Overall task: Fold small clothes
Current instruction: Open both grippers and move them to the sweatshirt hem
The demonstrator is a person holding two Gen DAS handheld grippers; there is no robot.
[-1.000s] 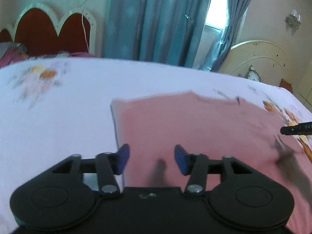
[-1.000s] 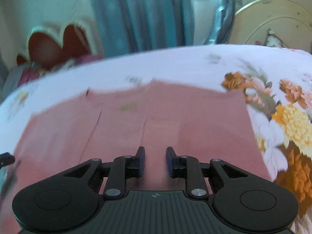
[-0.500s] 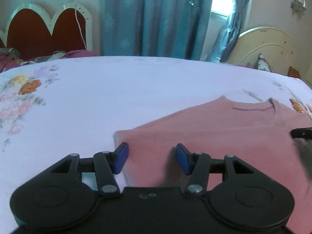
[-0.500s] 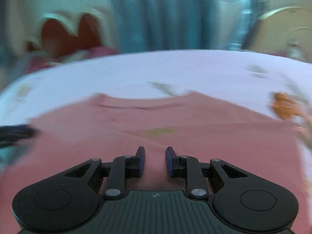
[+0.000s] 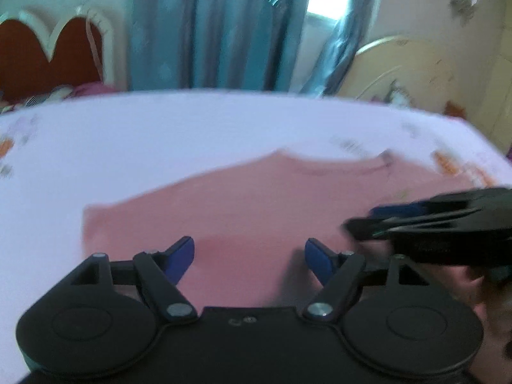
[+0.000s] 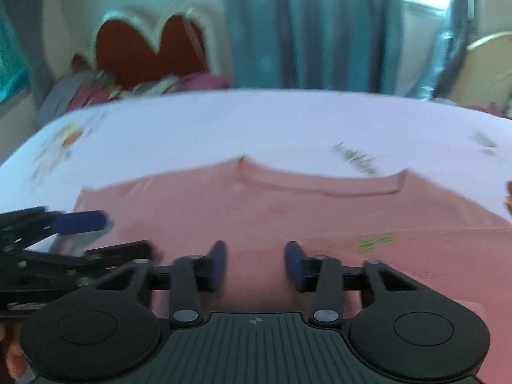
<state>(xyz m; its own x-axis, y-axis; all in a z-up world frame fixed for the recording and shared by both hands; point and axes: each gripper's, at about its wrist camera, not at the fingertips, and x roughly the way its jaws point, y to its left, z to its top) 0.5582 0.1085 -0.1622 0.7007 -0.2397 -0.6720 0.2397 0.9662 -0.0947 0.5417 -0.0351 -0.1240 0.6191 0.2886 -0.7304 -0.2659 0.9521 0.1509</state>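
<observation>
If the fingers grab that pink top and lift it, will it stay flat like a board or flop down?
It will probably flop. The pink top lies flat and thin on the bed sheet, following its surface like soft knit cloth. It also looks light, so it should lift easily, though the loose parts would likely sag and drag. It seems unlikely to slip on the sheet.

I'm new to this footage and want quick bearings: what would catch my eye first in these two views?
A pink top lies spread flat on a white floral bedsheet, its neckline toward the far side of the bed. Both black grippers with blue pads hover over its near edge: the left gripper and the right gripper, jaws opening with nothing pinched between them. Behind the bed hang blue curtains beside a red scalloped headboard.
</observation>
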